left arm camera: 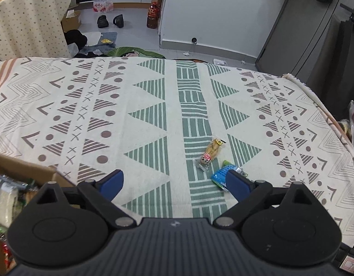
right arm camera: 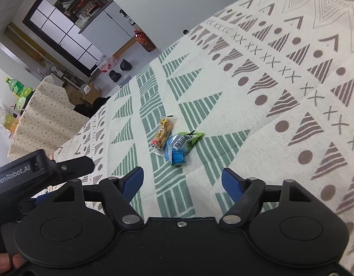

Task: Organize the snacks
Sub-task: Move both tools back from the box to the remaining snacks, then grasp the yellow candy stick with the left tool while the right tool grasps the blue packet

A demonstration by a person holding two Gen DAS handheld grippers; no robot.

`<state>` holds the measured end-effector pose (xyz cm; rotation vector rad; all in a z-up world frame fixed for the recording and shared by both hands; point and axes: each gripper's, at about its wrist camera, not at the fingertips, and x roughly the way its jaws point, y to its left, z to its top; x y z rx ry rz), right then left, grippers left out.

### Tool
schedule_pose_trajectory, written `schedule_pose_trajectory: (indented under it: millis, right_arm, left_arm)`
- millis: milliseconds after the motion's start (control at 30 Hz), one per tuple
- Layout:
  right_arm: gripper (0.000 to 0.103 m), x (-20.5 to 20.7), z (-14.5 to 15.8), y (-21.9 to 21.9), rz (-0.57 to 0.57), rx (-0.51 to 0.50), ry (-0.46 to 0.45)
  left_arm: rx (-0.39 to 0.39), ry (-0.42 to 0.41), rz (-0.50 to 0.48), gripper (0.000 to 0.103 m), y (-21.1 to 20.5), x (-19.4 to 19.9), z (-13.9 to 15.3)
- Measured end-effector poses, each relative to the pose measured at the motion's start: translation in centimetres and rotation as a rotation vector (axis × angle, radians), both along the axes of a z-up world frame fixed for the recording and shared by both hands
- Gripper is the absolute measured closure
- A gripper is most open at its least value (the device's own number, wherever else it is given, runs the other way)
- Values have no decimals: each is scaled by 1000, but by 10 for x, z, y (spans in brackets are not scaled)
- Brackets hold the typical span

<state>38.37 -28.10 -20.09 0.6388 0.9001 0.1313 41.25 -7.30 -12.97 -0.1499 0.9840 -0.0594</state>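
Note:
Two snack packets lie together on the patterned tablecloth [left arm camera: 142, 115]. One is a clear yellow-brown packet [left arm camera: 210, 153] [right arm camera: 164, 131]; the other is a blue and green packet [left arm camera: 223, 173] [right arm camera: 180, 146] right beside it. My left gripper [left arm camera: 174, 182] is open above the cloth, and its right finger hides part of the blue packet. My right gripper [right arm camera: 182, 180] is open too, a short way before both packets, with nothing between its fingers. A cardboard box [left arm camera: 20, 172] holding several snack packs sits at the lower left of the left wrist view.
The left gripper's body [right arm camera: 39, 168] shows at the left of the right wrist view, with a fingertip of a hand [right arm camera: 2, 263] below it. Beyond the table's far edge are a cloth-draped stand [left arm camera: 27, 18], shoes [left arm camera: 110, 20] and bottles [left arm camera: 153, 16] on the floor.

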Motion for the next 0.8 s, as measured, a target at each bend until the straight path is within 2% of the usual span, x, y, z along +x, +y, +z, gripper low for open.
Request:
schedule_pose_trajectory:
  millis: [100, 400, 667, 700, 767, 800]
  right_arm:
    - [35, 7, -9, -2, -3, 22, 11]
    - [49, 28, -30, -7, -17, 70, 37]
    - [50, 52, -36, 1, -9, 108, 32]
    - [53, 55, -37, 3, 0, 103, 33]
    - [75, 59, -38, 8, 18, 87, 47]
    - [77, 62, -38, 9, 27, 85, 63]
  left_arm:
    - [18, 7, -2, 8, -4, 10, -10]
    - [-2, 27, -49, 18, -21, 33, -32]
    - [-16, 27, -29, 24, -21, 49, -39]
    - [-15, 26, -30, 24, -20, 51, -39]
    - [-18, 25, -32, 24, -20, 53, -41]
    - [-20, 26, -35, 24, -21, 54, -43]
